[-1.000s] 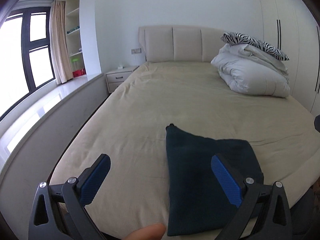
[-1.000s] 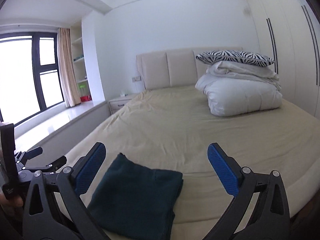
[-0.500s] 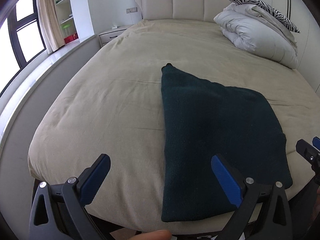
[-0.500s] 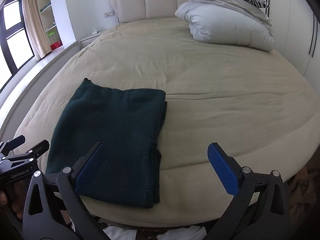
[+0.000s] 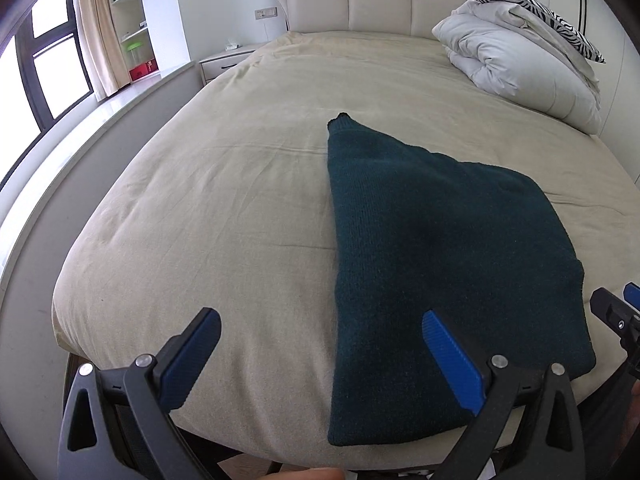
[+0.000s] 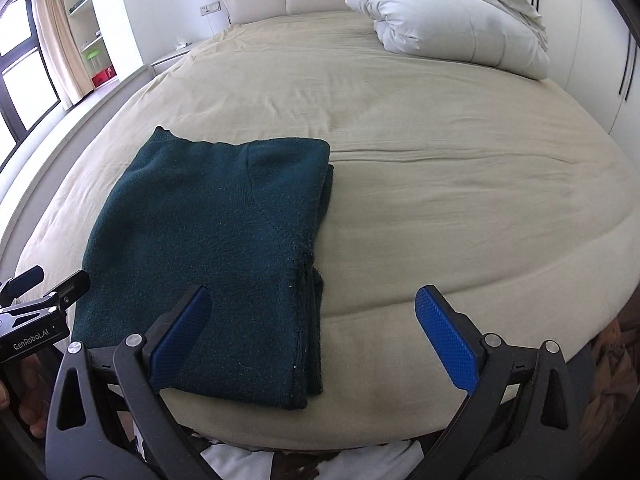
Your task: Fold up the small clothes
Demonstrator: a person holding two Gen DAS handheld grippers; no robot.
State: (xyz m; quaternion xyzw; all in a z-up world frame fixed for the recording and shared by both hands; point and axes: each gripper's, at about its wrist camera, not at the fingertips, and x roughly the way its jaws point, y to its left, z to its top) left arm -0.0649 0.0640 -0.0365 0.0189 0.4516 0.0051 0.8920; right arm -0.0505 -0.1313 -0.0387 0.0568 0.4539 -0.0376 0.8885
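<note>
A dark green knit garment (image 5: pixel 432 248) lies folded flat near the foot edge of the beige bed (image 5: pixel 224 200); it also shows in the right wrist view (image 6: pixel 216 240), with stacked layers along its right side. My left gripper (image 5: pixel 320 356) is open and empty, hovering above the garment's near left edge. My right gripper (image 6: pixel 308 328) is open and empty above the garment's near right edge. The right gripper's tip (image 5: pixel 616 312) shows at the left wrist view's right edge, and the left gripper (image 6: pixel 40 300) at the right wrist view's left edge.
A folded white duvet (image 5: pixel 520 68) with a zebra pillow (image 5: pixel 528 4) sits at the bed's head on the right. A nightstand (image 5: pixel 224 64), shelves and a window stand to the left. Clothes lie on the floor below the bed's foot (image 6: pixel 304 460).
Both grippers have risen and tilted down over the bed's foot, so the garment now looks larger and closer. The garment has not moved. Both grippers stay open.
</note>
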